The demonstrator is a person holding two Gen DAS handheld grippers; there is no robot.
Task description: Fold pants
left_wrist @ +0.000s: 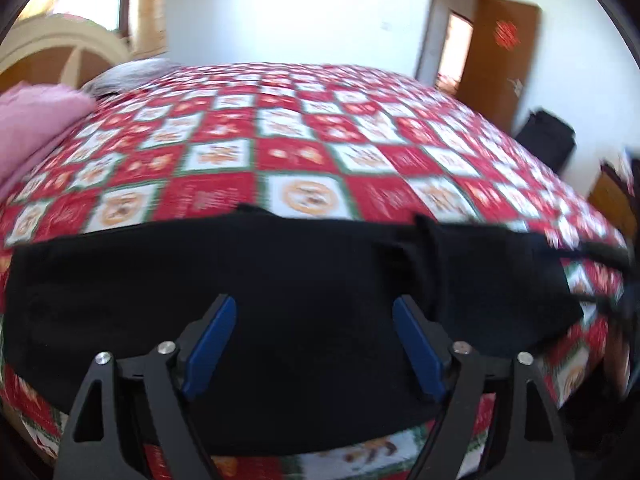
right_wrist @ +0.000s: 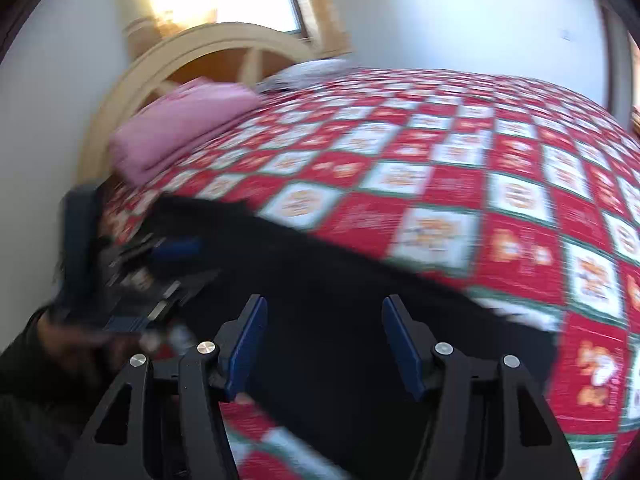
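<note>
A bed (left_wrist: 320,128) fills both views, covered by a quilt (right_wrist: 460,184) of red and white checks with orange motifs and green borders. Behind it stand white walls, a cream arched headboard (right_wrist: 224,46) under a bright window, and, in the left wrist view, an open brown door (left_wrist: 500,60) at the right. The black pants (left_wrist: 260,300) lie flat on the quilt along the near edge of the bed, stretched as a wide dark band from left to right, with a raised fold or crease toward the right end; in the right wrist view the same cloth (right_wrist: 340,300) runs slantwise under the fingers. A folded pink blanket (right_wrist: 180,124) sits near the headboard, well apart from the pants, with a grey pillow just beyond it. The left hand-held gripper (left_wrist: 314,308) hangs over the middle of the pants with its blue-padded jaws spread wide, nothing between them. The right hand-held gripper (right_wrist: 324,308) is over the pants too, jaws apart and gripping nothing. At the left of the right wrist view the other gripper shows blurred, with a dark sleeve (right_wrist: 36,380) below it.
</note>
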